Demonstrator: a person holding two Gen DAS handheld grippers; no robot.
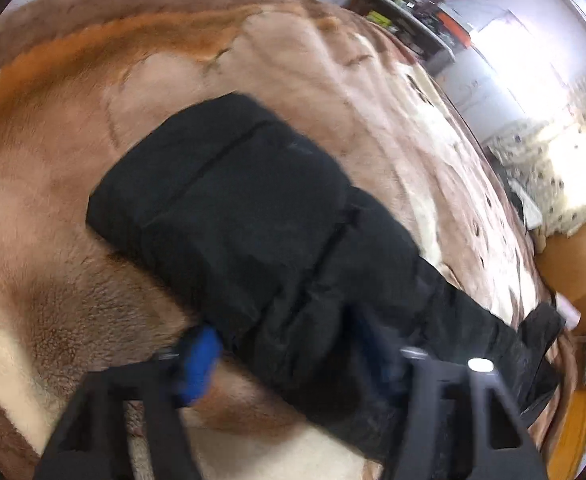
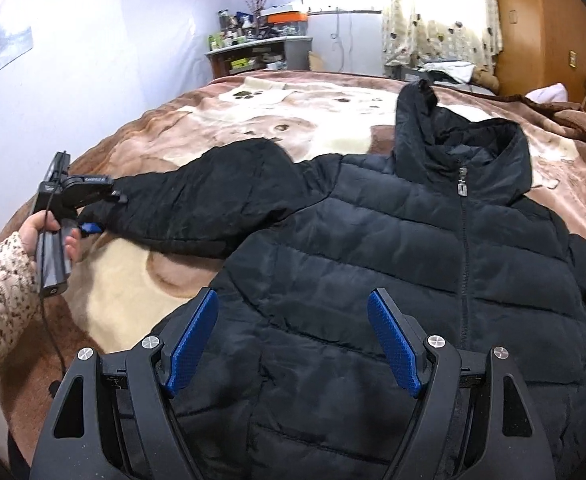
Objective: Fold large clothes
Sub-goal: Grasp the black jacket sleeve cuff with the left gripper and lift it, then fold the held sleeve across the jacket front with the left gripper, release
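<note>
A black hooded puffer jacket (image 2: 373,260) lies front-up and zipped on a brown and cream fleece blanket (image 2: 133,280). Its sleeve (image 2: 213,200) stretches out to the left. My left gripper (image 2: 105,212) sits at the cuff, one finger above it and the blue pad below. In the blurred left wrist view the sleeve (image 1: 233,200) runs away from the left gripper (image 1: 289,344), whose fingers hold the cuff end between them. My right gripper (image 2: 293,300) hovers open over the jacket's lower left body, nothing between its blue pads (image 2: 191,344).
A hand in a speckled knit sleeve (image 2: 1,292) holds the left gripper. Beyond the bed stand a cluttered shelf (image 2: 249,52), a curtained window (image 2: 433,12) and a wooden wardrobe (image 2: 553,40). Bare blanket (image 1: 73,160) lies left of the sleeve.
</note>
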